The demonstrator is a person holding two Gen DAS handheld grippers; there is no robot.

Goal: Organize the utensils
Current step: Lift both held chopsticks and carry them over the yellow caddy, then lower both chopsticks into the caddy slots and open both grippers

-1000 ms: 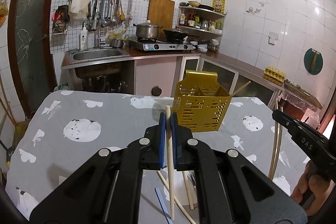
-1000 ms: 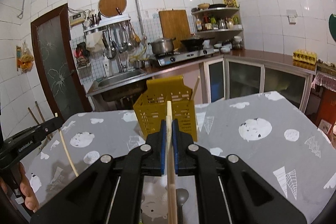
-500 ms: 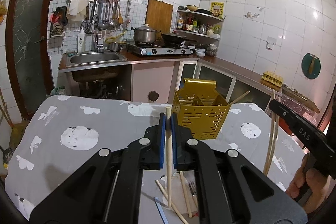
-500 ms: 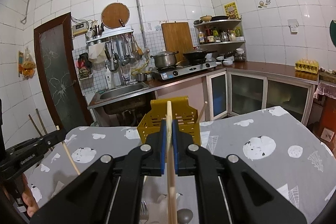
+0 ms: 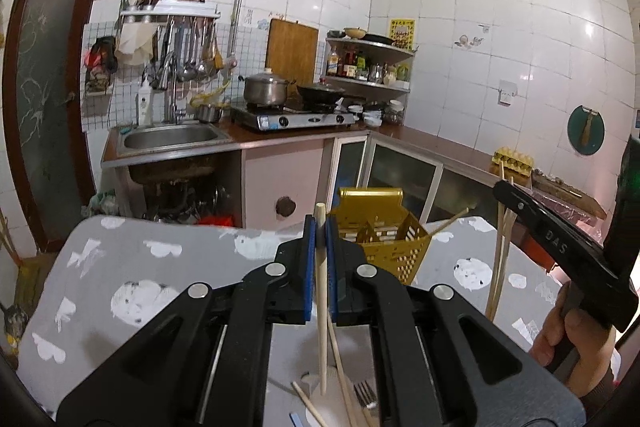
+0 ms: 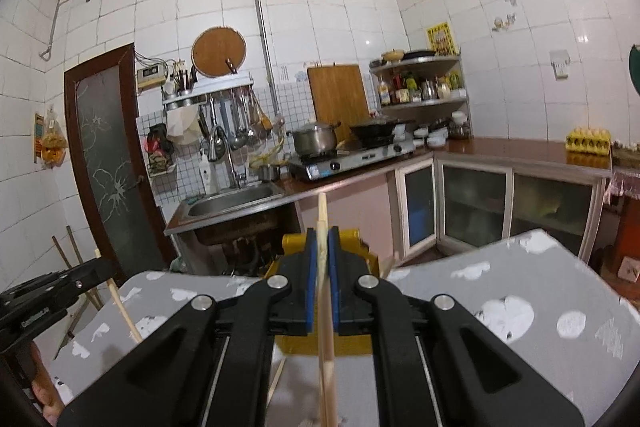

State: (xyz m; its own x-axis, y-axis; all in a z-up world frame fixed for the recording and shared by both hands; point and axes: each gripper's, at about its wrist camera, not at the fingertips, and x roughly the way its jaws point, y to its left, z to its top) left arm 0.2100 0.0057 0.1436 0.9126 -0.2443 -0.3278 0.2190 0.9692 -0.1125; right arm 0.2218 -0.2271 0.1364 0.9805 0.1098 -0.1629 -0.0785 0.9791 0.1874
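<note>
My left gripper (image 5: 319, 227) is shut on a wooden chopstick (image 5: 321, 307), held upright above the table. My right gripper (image 6: 322, 239) is shut on a pair of wooden chopsticks (image 6: 325, 327), also upright; they show at the right of the left wrist view (image 5: 500, 251). A yellow perforated utensil caddy (image 5: 384, 247) stands on the table ahead of both grippers, with one chopstick (image 5: 448, 225) leaning out of it. It sits just behind my right gripper (image 6: 360, 343). More chopsticks (image 5: 340, 367) and a fork (image 5: 366, 397) lie below my left gripper.
The table has a grey cloth (image 5: 140, 267) with white prints. Behind it are a sink (image 5: 172, 139), a stove with a pot (image 5: 266, 91) and a counter with an egg tray (image 5: 514, 159). The left gripper shows at the lower left of the right wrist view (image 6: 60, 287).
Both grippers have risen and tilted up with their chopsticks. The caddy now sits lower and is partly hidden behind the jaws in both views.
</note>
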